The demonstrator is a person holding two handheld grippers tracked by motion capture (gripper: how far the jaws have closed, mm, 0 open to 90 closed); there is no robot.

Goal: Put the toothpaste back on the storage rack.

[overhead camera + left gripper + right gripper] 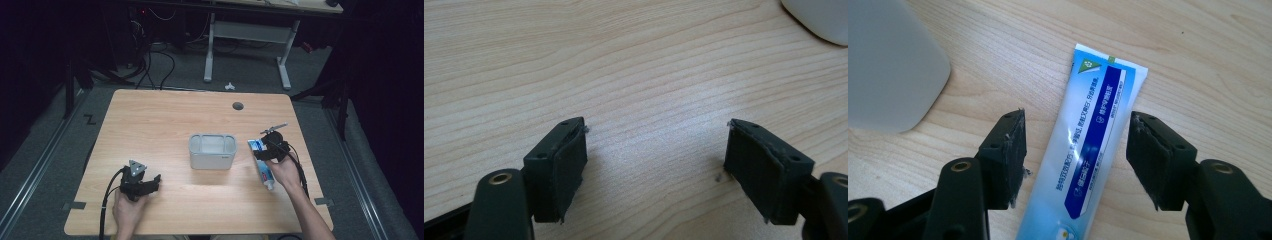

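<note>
The toothpaste tube was observed lying flat on the table, just to the right of the grey container, cap end toward the person. The right gripper was positioned over the tube, jaws spread wide on either side of it, pads not pressing it. The left gripper was seen well left of the container, jaws wide apart, nothing between them.
</note>
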